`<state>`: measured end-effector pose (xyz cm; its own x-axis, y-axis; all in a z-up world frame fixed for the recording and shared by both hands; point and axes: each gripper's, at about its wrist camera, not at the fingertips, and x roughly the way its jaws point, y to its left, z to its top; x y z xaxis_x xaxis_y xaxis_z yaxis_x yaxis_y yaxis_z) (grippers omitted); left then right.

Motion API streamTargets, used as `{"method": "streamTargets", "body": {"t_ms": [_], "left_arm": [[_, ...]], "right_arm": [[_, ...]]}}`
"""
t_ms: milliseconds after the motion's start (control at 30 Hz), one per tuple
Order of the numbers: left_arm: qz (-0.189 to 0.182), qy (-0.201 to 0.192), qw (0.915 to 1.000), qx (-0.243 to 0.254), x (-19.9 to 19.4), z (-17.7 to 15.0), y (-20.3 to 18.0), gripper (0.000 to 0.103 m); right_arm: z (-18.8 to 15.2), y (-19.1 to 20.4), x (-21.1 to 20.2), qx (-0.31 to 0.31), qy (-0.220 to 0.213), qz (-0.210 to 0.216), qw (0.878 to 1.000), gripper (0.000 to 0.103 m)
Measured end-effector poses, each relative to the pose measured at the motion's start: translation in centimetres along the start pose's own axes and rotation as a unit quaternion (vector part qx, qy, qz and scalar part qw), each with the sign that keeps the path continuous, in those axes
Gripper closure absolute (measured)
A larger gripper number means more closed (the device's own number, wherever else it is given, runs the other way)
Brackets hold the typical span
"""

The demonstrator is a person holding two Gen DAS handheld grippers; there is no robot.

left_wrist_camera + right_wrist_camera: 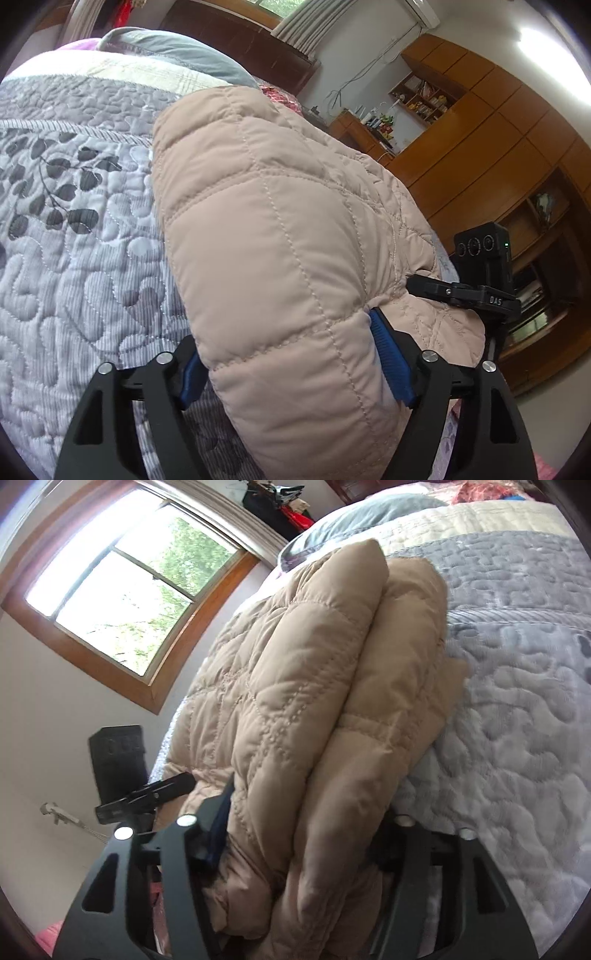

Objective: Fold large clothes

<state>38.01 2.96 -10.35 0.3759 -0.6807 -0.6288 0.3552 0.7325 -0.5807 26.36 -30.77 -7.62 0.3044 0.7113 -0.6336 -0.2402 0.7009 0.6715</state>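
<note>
A puffy beige quilted jacket [280, 206] lies folded in a thick bundle on the bed; in the right wrist view the jacket [295, 686] shows two stacked folds. My left gripper [284, 332] straddles its near end, and the ribbed face of the blue right pad [391, 358] shows bare beside the cloth. My right gripper [310, 801] straddles the other near end, jaws apart; its right pad is hidden by the cloth. Each view also catches the other gripper: the right one [476, 291] at the jacket's edge, the left one [147, 794].
A grey and lilac quilted bedspread [74, 229] with a leaf print covers the bed. A grey pillow [177, 48] lies at its head. Wooden cabinets and shelves [498, 147] stand beyond the bed's side. A wood-framed window [129, 590] is on the opposite wall.
</note>
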Motion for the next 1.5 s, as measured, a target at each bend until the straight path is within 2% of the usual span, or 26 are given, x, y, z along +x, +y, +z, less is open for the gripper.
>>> {"method": "streamTargets", "body": {"t_ms": [133, 233, 333, 433, 533, 700, 800, 933, 1000, 1067, 1167, 1233, 1300, 1500], "left_arm": [[0.038, -0.006, 0.9993, 0.001, -2.0, -0.7, -1.0, 0.019], [0.079, -0.026, 0.9962, 0.024, -4.2, -2.0, -2.1, 0.017], [0.107, -0.038, 0.9927, 0.042, -5.8, -3.3, -3.4, 0.016], [0.131, -0.038, 0.9894, 0.051, -6.7, -5.1, -3.6, 0.016], [0.147, -0.036, 0.9867, 0.059, -6.4, -5.7, -3.5, 0.015], [0.162, -0.021, 0.9832, 0.082, -4.7, -6.2, -3.3, 0.014], [0.174, -0.021, 0.9796, 0.098, -4.2, -6.8, -3.4, 0.013], [0.172, -0.011, 0.9822, 0.074, -4.3, -6.5, -3.1, 0.013], [0.185, -0.015, 0.9806, 0.064, -4.8, -6.5, -3.6, 0.014], [0.207, -0.020, 0.9756, 0.071, -5.5, -6.7, -4.6, 0.015], [0.242, -0.032, 0.9660, 0.086, -6.8, -7.5, -6.5, 0.015], [0.253, -0.037, 0.9627, 0.088, -7.7, -8.2, -7.5, 0.014], [0.264, -0.039, 0.9594, 0.092, -8.4, -9.0, -8.5, 0.012], [0.294, -0.061, 0.9485, 0.101, -10.7, -10.9, -11.1, 0.008]], "right_arm": [[0.1, 0.9, -2.6, -0.008, -0.008, -0.029, 1.000, 0.039], [-0.8, 1.7, -4.3, -0.020, -0.015, -0.049, 0.998, 0.039], [-2.9, 1.8, -5.7, -0.039, -0.018, -0.065, 0.997, 0.039], [-4.2, 2.8, -6.3, -0.051, -0.020, -0.100, 0.993, 0.040], [-5.5, 2.3, -6.2, -0.050, -0.019, -0.120, 0.991, 0.041], [-5.2, 1.4, -2.6, -0.031, 0.004, -0.144, 0.989, 0.042], [-5.4, -0.3, -1.7, -0.006, 0.008, -0.127, 0.992, 0.041], [-5.5, -0.1, -1.8, -0.006, 0.000, -0.134, 0.991, 0.041], [-5.8, 0.7, -2.3, -0.009, -0.006, -0.145, 0.989, 0.041], [-6.0, 1.9, -3.2, -0.013, -0.017, -0.161, 0.987, 0.040], [-6.9, 4.0, -4.6, -0.024, -0.037, -0.202, 0.978, 0.028], [-7.7, 4.9, -5.0, -0.032, -0.045, -0.219, 0.974, 0.018], [-8.7, 6.2, -5.3, -0.037, -0.050, -0.233, 0.971, 0.013], [-10.6, 9.2, -6.0, -0.047, -0.066, -0.267, 0.960, 0.008]]}}
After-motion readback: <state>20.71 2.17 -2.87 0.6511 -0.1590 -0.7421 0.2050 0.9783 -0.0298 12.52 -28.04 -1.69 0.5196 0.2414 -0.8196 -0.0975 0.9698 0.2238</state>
